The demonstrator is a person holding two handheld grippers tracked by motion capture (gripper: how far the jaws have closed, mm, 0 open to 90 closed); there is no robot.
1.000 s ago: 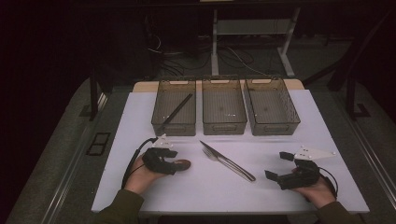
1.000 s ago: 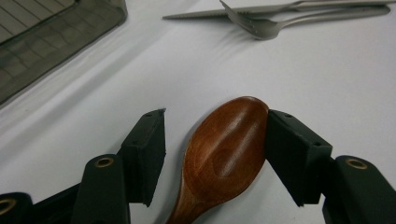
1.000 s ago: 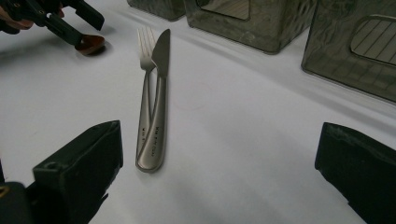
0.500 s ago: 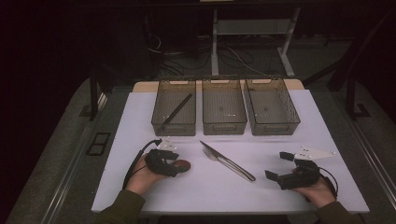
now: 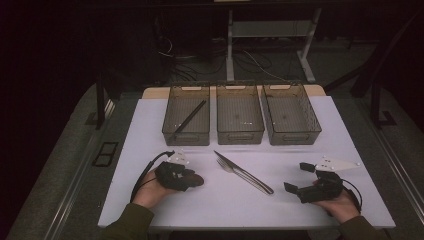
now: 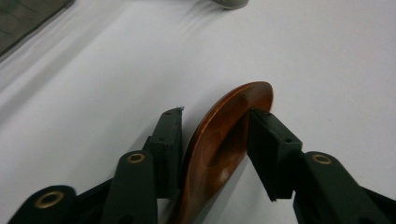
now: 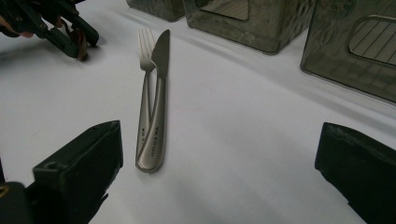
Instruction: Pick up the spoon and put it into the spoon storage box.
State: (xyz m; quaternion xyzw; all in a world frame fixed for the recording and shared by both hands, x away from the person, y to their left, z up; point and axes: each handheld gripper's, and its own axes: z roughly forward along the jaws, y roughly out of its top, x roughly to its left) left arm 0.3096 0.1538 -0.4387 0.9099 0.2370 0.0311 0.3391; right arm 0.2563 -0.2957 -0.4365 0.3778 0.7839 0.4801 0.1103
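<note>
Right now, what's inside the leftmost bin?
The leftmost bin holds one long dark stick-like utensil, lying diagonally across its floor. The rest of the floor looks bare, though the near wall partly hides the front edge. What the utensil is, I cannot tell.

Ahead of me, three smoky translucent plastic bins (image 5: 240, 121) are sitting side by side on the white worktop (image 5: 350, 200); a thin black stick (image 5: 190, 119) is leaning diagonally inside the leftmost.
</note>
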